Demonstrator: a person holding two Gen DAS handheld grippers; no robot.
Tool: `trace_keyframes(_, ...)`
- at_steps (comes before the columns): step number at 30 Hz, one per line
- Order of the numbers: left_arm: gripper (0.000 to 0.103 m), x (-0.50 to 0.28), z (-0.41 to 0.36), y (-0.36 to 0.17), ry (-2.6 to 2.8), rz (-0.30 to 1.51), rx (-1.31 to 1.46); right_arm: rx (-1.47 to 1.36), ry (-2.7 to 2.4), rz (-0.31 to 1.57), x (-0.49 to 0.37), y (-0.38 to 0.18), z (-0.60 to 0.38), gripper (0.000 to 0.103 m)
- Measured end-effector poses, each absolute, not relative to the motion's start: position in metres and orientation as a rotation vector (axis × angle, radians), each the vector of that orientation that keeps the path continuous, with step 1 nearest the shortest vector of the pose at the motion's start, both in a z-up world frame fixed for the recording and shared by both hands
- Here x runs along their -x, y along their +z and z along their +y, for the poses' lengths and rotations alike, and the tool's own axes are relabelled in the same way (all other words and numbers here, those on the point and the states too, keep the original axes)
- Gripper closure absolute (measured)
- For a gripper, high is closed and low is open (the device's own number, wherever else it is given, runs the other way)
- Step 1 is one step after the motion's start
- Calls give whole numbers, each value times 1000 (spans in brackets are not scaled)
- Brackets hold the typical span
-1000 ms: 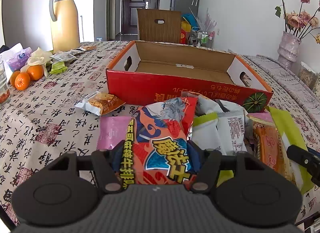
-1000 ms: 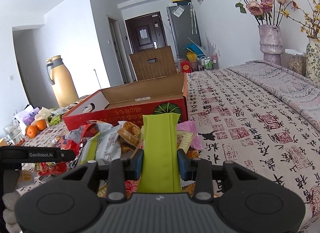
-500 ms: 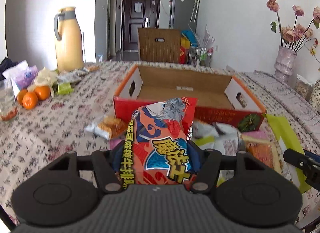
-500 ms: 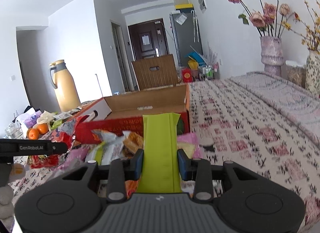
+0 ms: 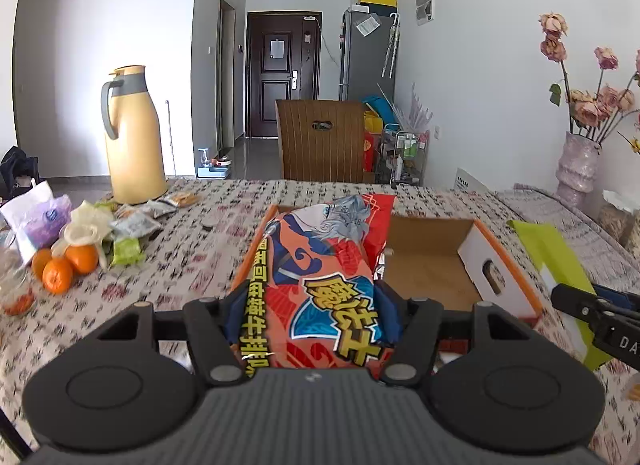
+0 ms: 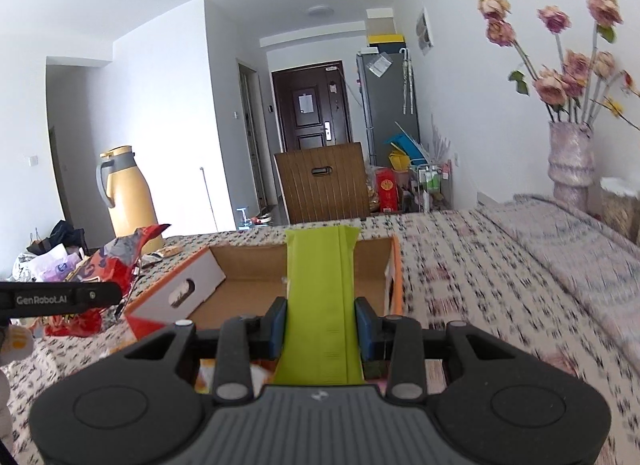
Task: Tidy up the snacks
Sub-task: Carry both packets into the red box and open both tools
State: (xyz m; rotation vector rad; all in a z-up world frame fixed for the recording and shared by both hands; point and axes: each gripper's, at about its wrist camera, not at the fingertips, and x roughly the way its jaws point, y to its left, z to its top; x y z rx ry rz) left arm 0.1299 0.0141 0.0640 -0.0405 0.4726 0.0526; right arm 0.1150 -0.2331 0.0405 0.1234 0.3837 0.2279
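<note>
My left gripper (image 5: pixel 310 305) is shut on a big orange and blue snack bag (image 5: pixel 320 277), held up over the near left part of the open cardboard box (image 5: pixel 432 265). My right gripper (image 6: pixel 322 325) is shut on a long lime-green snack packet (image 6: pixel 322 305) that points toward the same box (image 6: pixel 248 285). The box has a red-orange outside, white end walls with hand holes and a bare brown floor. In the left wrist view the green packet (image 5: pixel 554 261) and the right gripper show at the right. In the right wrist view the orange bag (image 6: pixel 116 261) shows at the left.
A patterned cloth (image 5: pixel 192 265) covers the table. At its left lie oranges (image 5: pixel 64 269), small packets (image 5: pixel 132 225) and a yellow thermos jug (image 5: pixel 134 137). A wooden chair back (image 5: pixel 320 141) stands behind the table. A vase of dried roses (image 6: pixel 570 157) stands at the right.
Both grippers have risen with their packets and moved toward the box. The pile of snacks in front of the box has dropped out of sight below.
</note>
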Motion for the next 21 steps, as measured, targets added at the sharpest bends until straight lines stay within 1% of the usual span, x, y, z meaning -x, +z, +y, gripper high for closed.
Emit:
trace_keyframes(9,39,-206,13,69,69,528,29,-52,258,455,-199,49,-212,69)
trace_keyframes(16,39,-264,12,47,95,625,-2,10,259,572,-261,27,-189,69)
trace_keyframes(21,39,-290,14,23,111,697,-35,68,259,652,-291,4,-177,69)
